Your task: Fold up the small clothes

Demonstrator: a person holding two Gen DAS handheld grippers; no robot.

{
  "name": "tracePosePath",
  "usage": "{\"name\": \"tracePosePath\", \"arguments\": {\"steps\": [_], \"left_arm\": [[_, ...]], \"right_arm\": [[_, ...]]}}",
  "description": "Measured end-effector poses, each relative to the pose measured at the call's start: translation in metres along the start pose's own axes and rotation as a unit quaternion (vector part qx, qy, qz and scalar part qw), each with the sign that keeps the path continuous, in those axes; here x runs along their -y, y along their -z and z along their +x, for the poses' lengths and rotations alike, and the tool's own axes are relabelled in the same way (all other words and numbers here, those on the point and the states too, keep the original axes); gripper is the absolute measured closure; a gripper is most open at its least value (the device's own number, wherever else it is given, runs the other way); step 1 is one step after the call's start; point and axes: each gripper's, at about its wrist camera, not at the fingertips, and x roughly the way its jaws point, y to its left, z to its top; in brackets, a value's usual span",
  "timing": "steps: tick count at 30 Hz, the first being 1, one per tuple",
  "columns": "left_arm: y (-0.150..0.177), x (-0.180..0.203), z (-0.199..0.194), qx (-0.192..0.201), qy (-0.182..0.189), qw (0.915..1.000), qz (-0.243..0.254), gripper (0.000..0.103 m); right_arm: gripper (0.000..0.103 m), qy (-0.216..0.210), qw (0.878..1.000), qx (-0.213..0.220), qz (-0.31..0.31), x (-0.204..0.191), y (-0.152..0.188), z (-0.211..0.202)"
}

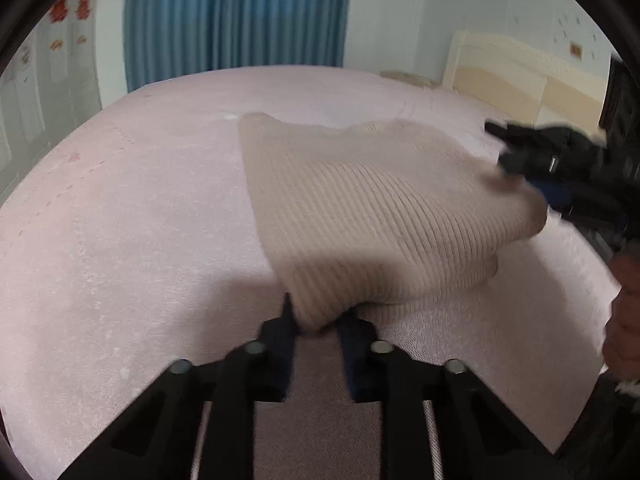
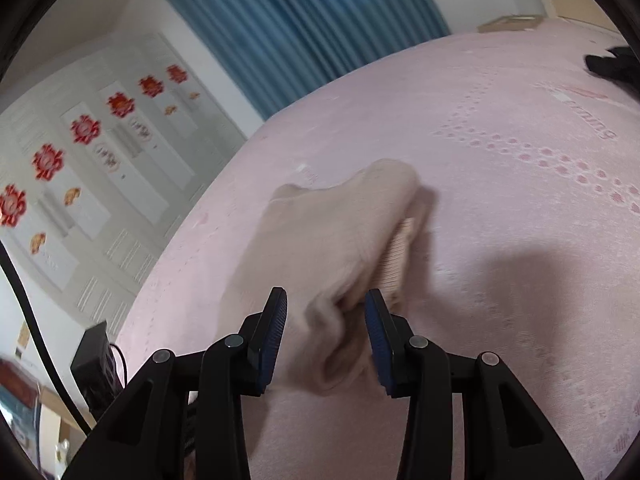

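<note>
A small beige ribbed knit garment lies partly lifted on a pale pink bedspread, near the edge of the bed closest to the cameras. Its surface shows fine parallel ribs, and it is doubled over so that a thick folded edge faces the right side in the left wrist view. In the right wrist view the same garment appears bunched, with a ribbed cuff or hem showing at its right side.

The left gripper, black with two narrow fingers, is pinched closed on the nearest corner of the garment; the cloth bulges out between the fingertips. The right gripper, black with blue ribbed pads, stands partly open with a gathered fold of the garment between its jaws. The right pad touches the cloth, while a gap shows beside the left pad, so a firm grip cannot be confirmed. In the left wrist view the right gripper is a blurred black shape at the garment's far right edge.

The bedspread carries a woven dotted pattern and faint lettering. Behind the bed hangs a blue pleated curtain. A white wardrobe bears red flower-shaped stickers. A cream headboard stands at the right of the left wrist view.
</note>
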Motion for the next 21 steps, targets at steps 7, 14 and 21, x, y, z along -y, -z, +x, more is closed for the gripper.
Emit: {"name": "tracePosePath", "arguments": {"steps": [7,14,21], "left_arm": [[0.007,-0.034,-0.006,-0.001,0.045,0.9956,-0.082,0.091],[0.011,-0.028,-0.006,-0.014,0.030,0.9978,-0.057,0.086],[0.019,-0.058,-0.016,-0.027,0.067,0.9913,-0.110,0.056]], "right_arm": [[0.098,0.052,0.998,-0.042,-0.016,0.000,0.012,0.025],[0.094,0.084,0.992,-0.093,-0.027,0.007,0.024,0.038],[0.063,0.042,0.999,0.014,-0.003,0.007,0.000,0.010]]}}
